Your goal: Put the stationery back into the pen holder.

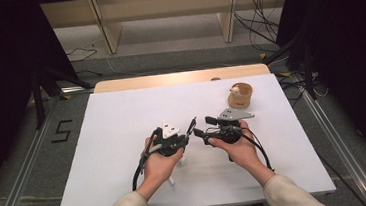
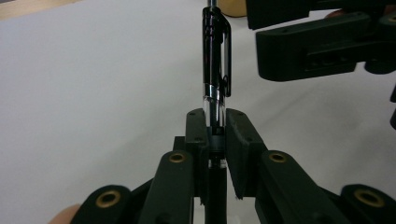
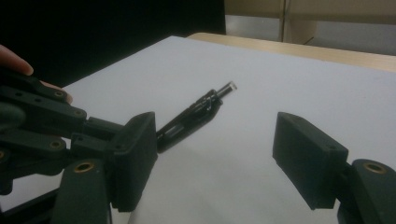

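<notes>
Black jaws of the left gripper (image 2: 215, 135) are clamped on a black pen (image 2: 215, 60), held above the desk's (image 1: 122, 118) middle. The right gripper (image 3: 215, 154), jaws apart, faces the pen's free end: seemingly a handover or cap pull. Next, it should likely close squarely around that end. A wooden cup (image 1: 240, 96) stands near the far right corner.
</notes>
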A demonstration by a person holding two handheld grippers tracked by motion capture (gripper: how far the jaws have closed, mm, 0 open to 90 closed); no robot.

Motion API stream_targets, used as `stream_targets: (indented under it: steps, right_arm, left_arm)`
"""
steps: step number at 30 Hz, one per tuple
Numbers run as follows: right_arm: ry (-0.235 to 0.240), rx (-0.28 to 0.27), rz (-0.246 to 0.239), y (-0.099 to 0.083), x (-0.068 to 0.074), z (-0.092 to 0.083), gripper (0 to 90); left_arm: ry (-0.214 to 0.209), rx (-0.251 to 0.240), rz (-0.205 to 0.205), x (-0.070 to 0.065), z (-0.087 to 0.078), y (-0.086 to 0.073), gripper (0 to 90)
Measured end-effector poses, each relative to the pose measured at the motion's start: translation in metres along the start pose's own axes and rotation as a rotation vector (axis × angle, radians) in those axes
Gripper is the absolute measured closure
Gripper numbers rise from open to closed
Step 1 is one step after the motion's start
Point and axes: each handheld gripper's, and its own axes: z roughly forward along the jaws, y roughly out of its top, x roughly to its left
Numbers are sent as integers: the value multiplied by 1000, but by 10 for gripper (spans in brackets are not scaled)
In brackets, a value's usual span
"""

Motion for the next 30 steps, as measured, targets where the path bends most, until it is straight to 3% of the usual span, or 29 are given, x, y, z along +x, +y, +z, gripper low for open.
stream_targets:
  steps: [18,30]
  right_arm:
    - [32,2,54,0,-1,7,414]
    - [32,7,52,0,0,8,422]
  left_arm:
    - [-20,-3,15,-10,4,1,797]
    - [-25,3,16,-10,4,2,796]
